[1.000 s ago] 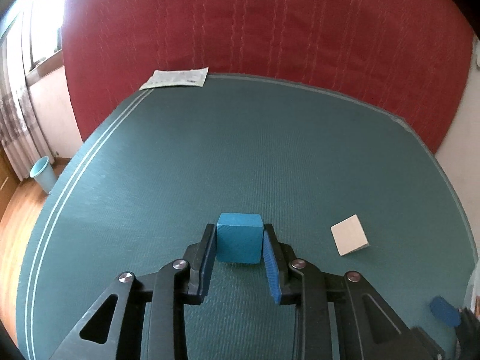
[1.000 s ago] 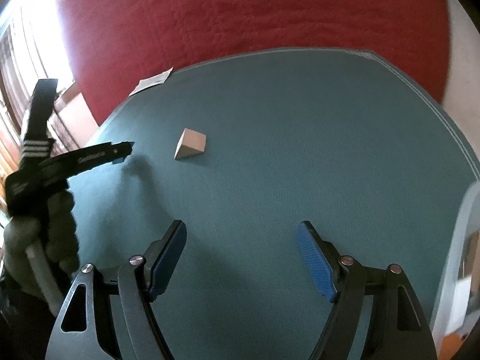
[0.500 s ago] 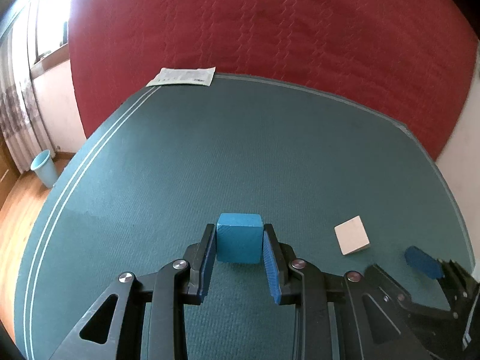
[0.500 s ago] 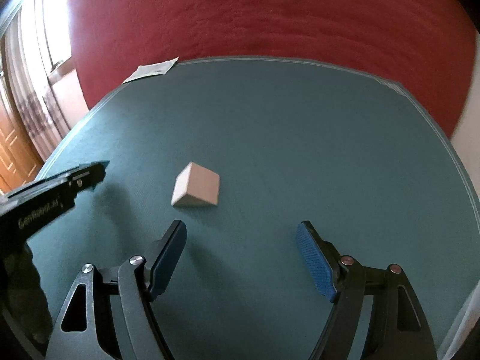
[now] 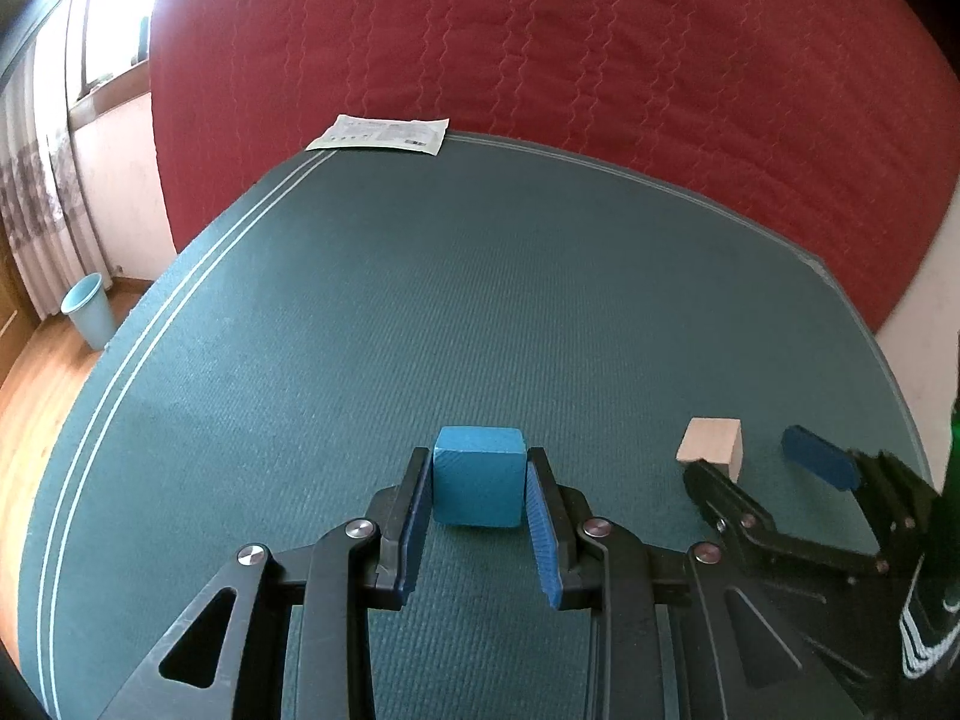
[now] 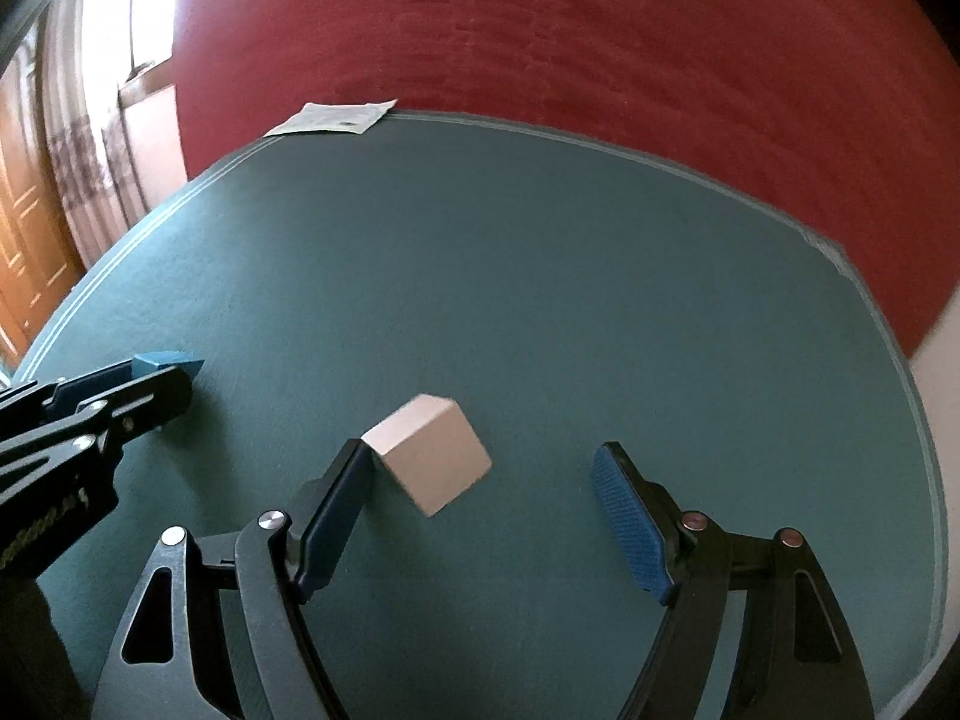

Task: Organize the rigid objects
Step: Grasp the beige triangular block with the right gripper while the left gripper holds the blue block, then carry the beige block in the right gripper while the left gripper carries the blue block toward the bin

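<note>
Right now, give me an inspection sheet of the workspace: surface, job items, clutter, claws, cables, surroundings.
Surface: dark green ribbed mat with pale edge stripes.
Job's things: blue wooden cube between the left claw's pads; pale unpainted wooden cube on the mat.
Clutter: flat white printed packet at the mat's far edge.
Grippers: left claw shut on the blue cube; right claw open, its left pad at the pale cube's corner.
Cables: nothing seen.
Surroundings: red quilted cover behind; light blue bin on wooden floor; curtained window at left.

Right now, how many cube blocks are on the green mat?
2: blue cube block clamped in the left gripper; pale wooden cube block between the open right gripper's fingers.
</note>
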Available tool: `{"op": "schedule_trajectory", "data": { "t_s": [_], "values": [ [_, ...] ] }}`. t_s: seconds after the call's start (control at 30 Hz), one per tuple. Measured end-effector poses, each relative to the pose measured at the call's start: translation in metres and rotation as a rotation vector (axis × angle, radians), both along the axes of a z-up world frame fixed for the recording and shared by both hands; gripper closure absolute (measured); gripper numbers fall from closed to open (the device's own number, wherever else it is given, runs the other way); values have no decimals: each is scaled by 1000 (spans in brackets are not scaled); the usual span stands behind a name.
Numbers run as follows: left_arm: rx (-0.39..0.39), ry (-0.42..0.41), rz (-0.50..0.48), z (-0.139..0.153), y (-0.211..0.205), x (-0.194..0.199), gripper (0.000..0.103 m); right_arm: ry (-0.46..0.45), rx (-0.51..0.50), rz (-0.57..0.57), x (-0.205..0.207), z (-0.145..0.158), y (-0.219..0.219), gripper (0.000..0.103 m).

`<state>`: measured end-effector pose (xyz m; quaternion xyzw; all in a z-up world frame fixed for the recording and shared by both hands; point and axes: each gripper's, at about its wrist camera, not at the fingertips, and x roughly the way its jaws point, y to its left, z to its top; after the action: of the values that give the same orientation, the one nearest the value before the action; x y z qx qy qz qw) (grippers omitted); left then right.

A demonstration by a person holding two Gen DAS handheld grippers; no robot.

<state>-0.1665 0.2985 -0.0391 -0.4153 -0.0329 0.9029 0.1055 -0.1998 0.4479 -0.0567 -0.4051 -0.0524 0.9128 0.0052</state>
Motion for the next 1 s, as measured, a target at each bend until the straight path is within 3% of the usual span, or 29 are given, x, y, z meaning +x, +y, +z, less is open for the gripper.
{"op": "schedule_trajectory", "data": {
  "t_s": [0.2, 0.37, 0.43, 0.57, 1.0],
  "values": [
    [3, -9, 1, -1, -1, -3, 71, 0, -1, 34, 8, 2, 6, 30],
    [2, -10, 1, -1, 1, -3, 71, 6, -6, 71, 20, 5, 3, 50],
    [2, -10, 1, -1, 2, -4, 71, 7, -2, 85, 23, 6, -1, 62],
    [2, -9, -1, 0, 3, -4, 71, 15, 16, 76, 36, 6, -3, 63],
    [-15, 34, -27, 5, 14, 2, 71, -6, -76, 21, 69, 10, -2, 63]
  ]
}}
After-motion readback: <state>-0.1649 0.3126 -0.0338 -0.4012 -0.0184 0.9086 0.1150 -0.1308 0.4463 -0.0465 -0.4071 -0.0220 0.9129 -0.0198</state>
